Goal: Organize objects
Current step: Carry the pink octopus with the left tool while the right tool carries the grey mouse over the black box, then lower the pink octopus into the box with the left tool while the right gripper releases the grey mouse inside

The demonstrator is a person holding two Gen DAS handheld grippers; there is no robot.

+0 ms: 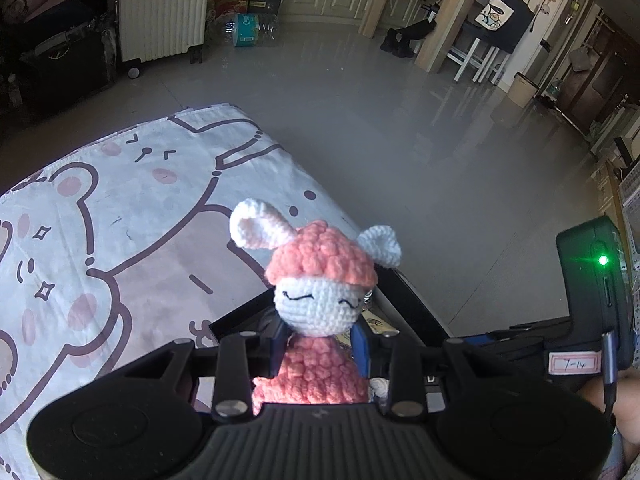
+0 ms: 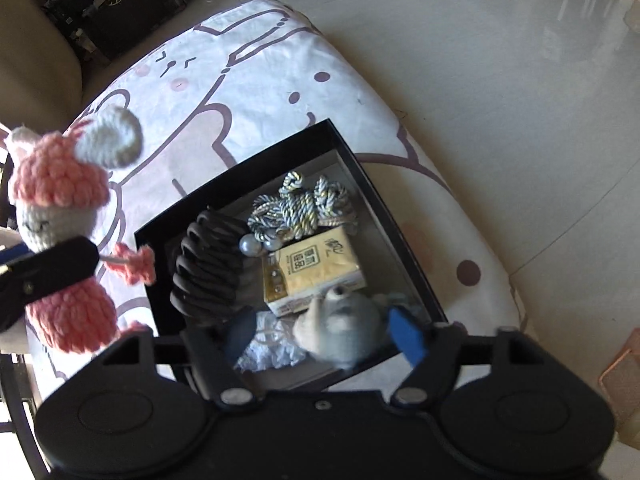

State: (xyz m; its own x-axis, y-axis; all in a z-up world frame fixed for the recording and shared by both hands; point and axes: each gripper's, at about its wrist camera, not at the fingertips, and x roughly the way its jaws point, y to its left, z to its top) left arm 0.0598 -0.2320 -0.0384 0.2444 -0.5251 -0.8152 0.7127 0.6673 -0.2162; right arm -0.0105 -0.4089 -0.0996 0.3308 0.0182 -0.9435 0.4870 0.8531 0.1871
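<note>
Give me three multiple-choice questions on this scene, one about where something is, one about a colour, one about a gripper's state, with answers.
1. Where is the dark hair claw?
A. in the black box
B. on the floor
C. on the sheet

2. What colour is the crochet bunny hat?
A. blue
B. pink
C. green

3. What is the left gripper doing?
A. hanging open and empty
B. clamping the bunny
C. gripping the tissue pack

Answers: A, the claw lies inside the box walls; B, the hat is pink yarn; B, the pads press the bunny's body.

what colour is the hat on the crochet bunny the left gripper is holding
Salmon pink, matching its body; the ears and face are white. The crochet bunny shows best in the left wrist view.
</note>
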